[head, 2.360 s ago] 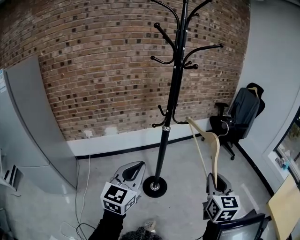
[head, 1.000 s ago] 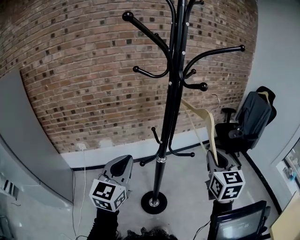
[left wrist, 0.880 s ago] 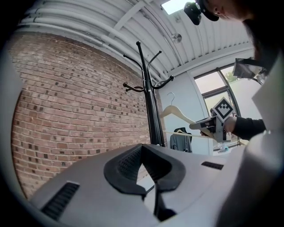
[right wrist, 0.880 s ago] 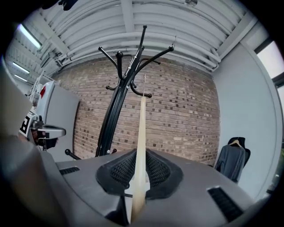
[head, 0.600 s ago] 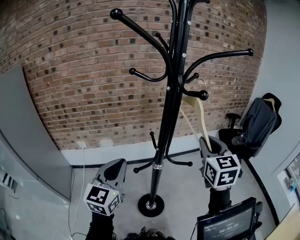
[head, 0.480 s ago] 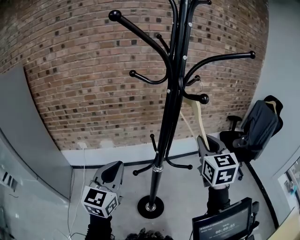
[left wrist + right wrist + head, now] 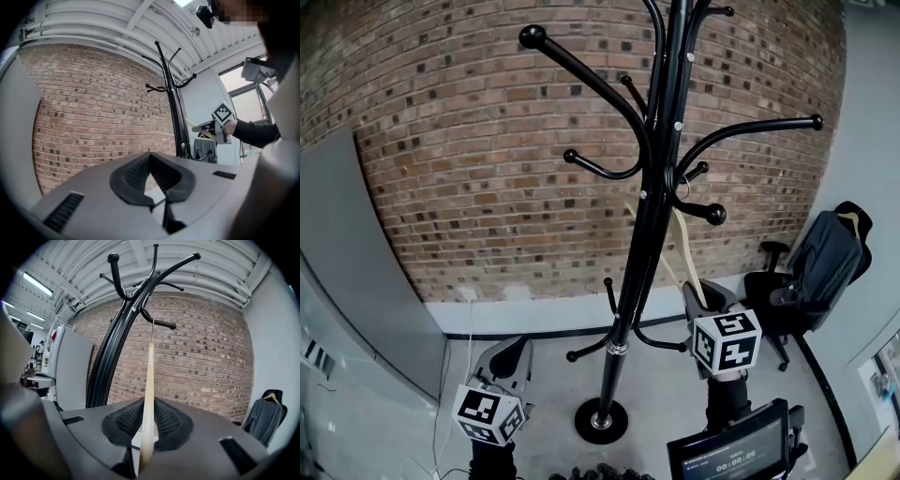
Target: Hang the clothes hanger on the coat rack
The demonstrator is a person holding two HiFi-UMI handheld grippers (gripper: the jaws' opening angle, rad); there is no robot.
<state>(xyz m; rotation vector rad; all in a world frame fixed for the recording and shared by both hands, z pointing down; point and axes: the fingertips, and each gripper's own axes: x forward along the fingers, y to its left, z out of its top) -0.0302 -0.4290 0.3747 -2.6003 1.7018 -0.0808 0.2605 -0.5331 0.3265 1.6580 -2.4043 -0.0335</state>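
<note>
A black coat rack (image 7: 654, 206) stands in front of me on a round base (image 7: 600, 421), with curved arms that end in balls. My right gripper (image 7: 699, 296) is shut on the lower end of a pale wooden hanger (image 7: 682, 246) and holds it upright just right of the pole. In the right gripper view the hanger (image 7: 149, 394) rises from between the jaws, and its wire hook (image 7: 152, 329) reaches a short rack arm (image 7: 161, 324); whether it rests over the arm I cannot tell. My left gripper (image 7: 510, 360) hangs low at the left, shut and empty (image 7: 151, 176).
A brick wall (image 7: 469, 169) is behind the rack. A grey cabinet (image 7: 356, 281) stands at the left. An office chair with a dark jacket (image 7: 820, 272) is at the right. A dark screen (image 7: 736, 455) sits below my right gripper.
My right gripper has carried the hanger up and left, close to the rack pole, so its hook is now at a short arm. My left gripper has sunk lower in view.
</note>
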